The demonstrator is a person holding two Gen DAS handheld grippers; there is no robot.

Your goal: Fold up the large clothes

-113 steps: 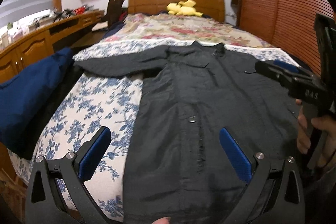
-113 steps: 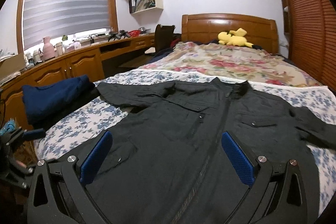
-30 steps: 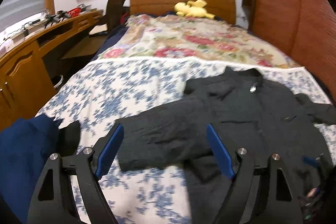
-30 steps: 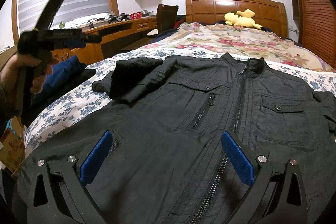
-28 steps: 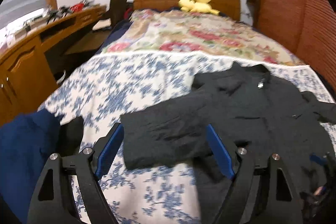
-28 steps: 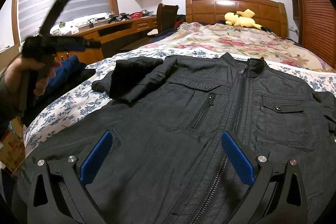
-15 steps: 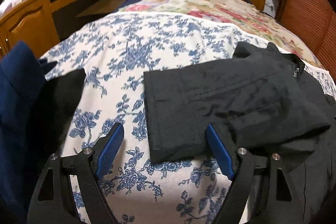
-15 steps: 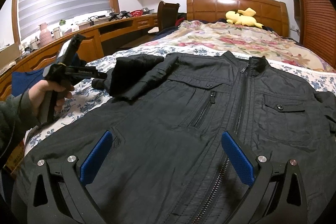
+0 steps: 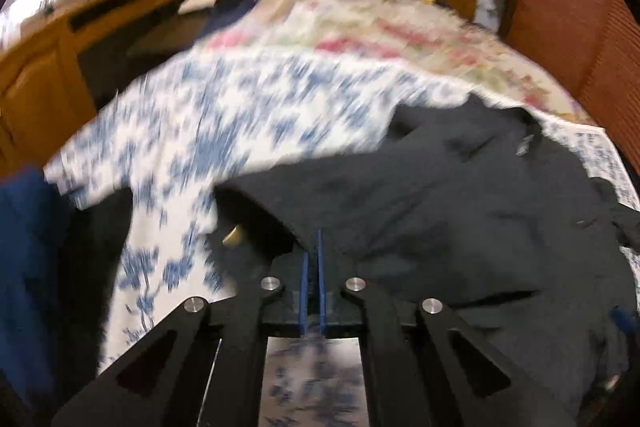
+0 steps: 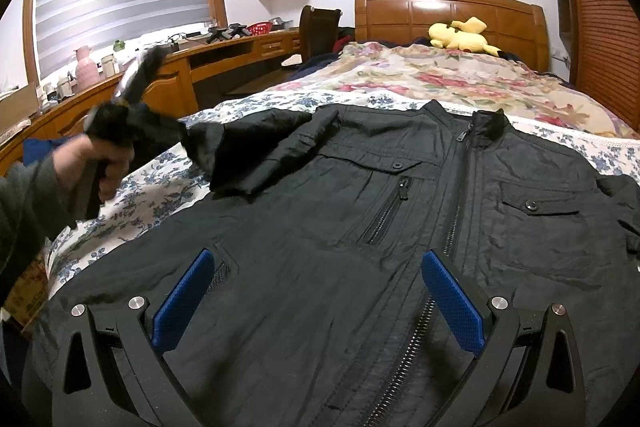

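Black zip-front nylon jacket (image 10: pixel 420 211) lay face-up, wrinkled, on floral bed sheet (image 9: pixel 192 131), left gripper (image 9: pixel 311 259) fingers clenched on sleeve cuff (image 10: pixel 208 151), right gripper (image 10: pixel 316 291) fingers spread at lower frame.

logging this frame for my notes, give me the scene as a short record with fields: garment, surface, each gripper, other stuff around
garment: black jacket, front up, zipped, spread flat
surface: bed with blue floral sheet
left gripper: shut on the jacket's sleeve, lifting its end off the sheet
right gripper: open, above the jacket's lower front, holding nothing
other clothes: blue garment at the bed's left edge
background: yellow plush toy by the wooden headboard; wooden desk under the window
image quality: left wrist view is motion-blurred
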